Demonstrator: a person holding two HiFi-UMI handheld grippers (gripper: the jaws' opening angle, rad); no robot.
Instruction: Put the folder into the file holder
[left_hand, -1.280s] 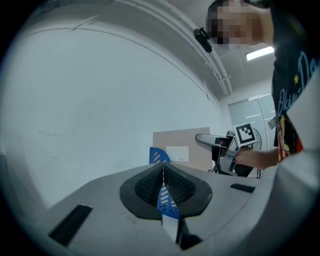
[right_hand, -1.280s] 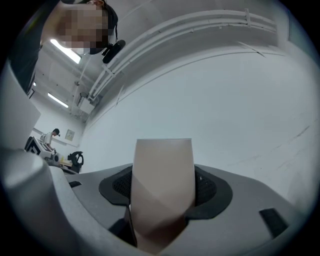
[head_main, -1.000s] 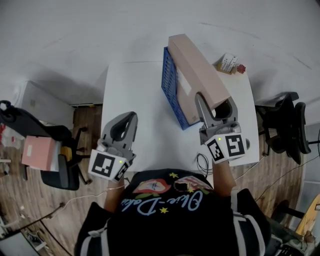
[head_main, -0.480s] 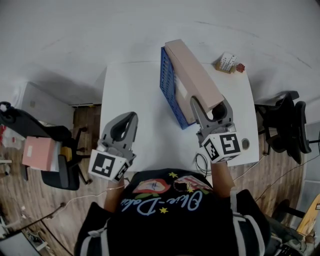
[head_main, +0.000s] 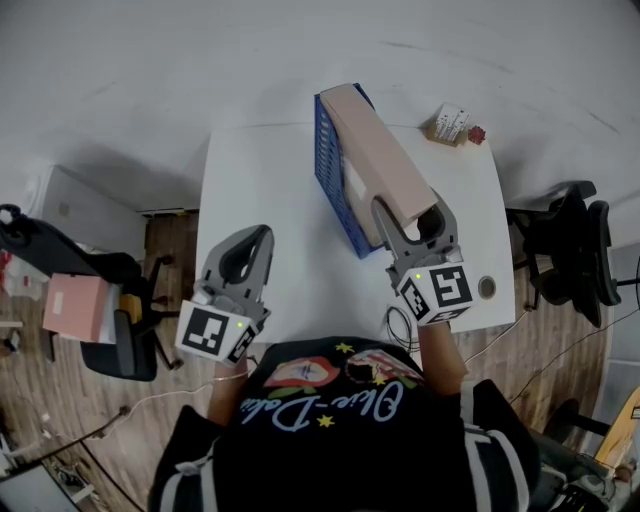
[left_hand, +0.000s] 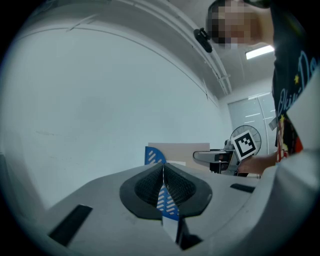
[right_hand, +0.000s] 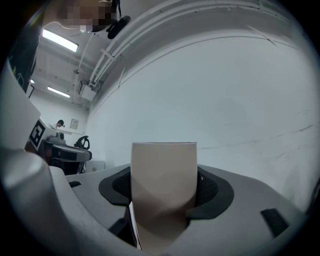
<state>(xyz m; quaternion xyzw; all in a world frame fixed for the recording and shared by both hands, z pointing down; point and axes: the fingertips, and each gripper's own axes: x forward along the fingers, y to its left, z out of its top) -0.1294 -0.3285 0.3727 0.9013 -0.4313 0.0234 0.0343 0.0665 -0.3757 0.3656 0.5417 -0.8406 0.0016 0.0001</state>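
Note:
A tan folder stands on edge in the head view, leaning against the right side of a blue file holder on the white table. My right gripper is shut on the folder's near end; in the right gripper view the tan folder fills the gap between the jaws. My left gripper hangs over the table's near left part, shut with nothing in it. In the left gripper view the jaws meet, and the blue file holder and folder show beyond them.
A small box and a red object lie at the table's far right corner. A cable and a small round thing sit near the right front edge. Black office chairs stand to the right, another chair at the left.
My right gripper has moved left and slightly away from the body with the folder, bringing it closer against the file holder. The left gripper has not moved.

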